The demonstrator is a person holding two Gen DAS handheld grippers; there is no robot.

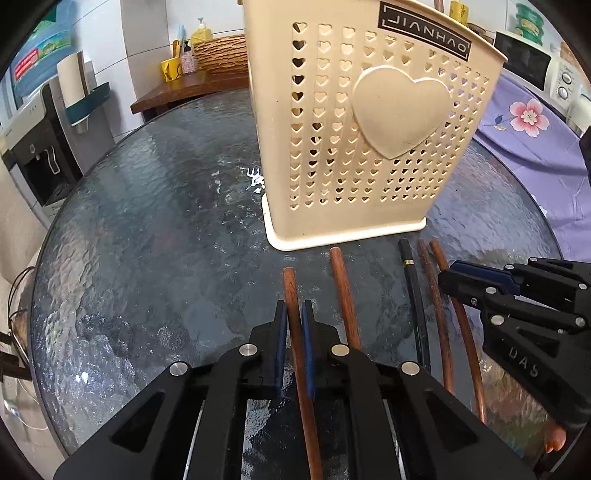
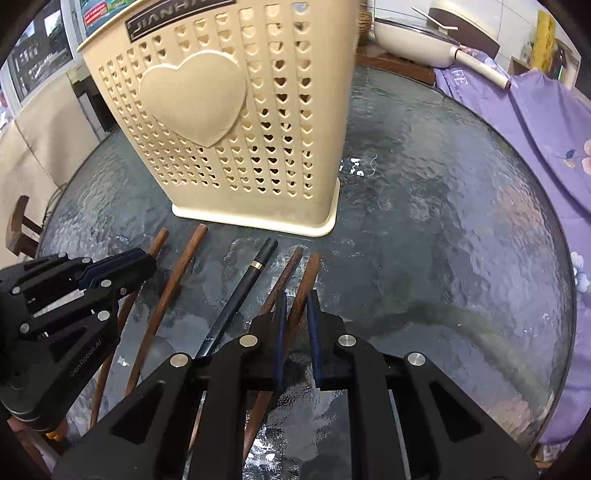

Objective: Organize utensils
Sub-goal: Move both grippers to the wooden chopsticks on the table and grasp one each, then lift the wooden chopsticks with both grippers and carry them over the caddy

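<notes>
A cream holder (image 1: 369,129) (image 2: 229,110) pierced with heart-shaped holes stands upright on the round glass table (image 1: 147,221). Several long sticks lie side by side in front of it. My left gripper (image 1: 293,310) is shut on the leftmost brown wooden stick (image 1: 290,284), its blue pads against both sides. To its right lie another brown stick (image 1: 343,288), a black stick with a gold band (image 1: 410,273) and two more brown ones. My right gripper (image 2: 295,299) is shut on the rightmost brown stick (image 2: 312,266). Each gripper also shows in the other's view, the right gripper (image 1: 448,275) and the left gripper (image 2: 147,260).
A purple flowered cloth (image 1: 535,147) covers the surface to the right of the table. A water dispenser (image 1: 37,147) stands at the left, and a microwave (image 1: 524,62) and a cream pan (image 2: 413,33) at the back. Bare glass (image 2: 443,221) lies right of the holder.
</notes>
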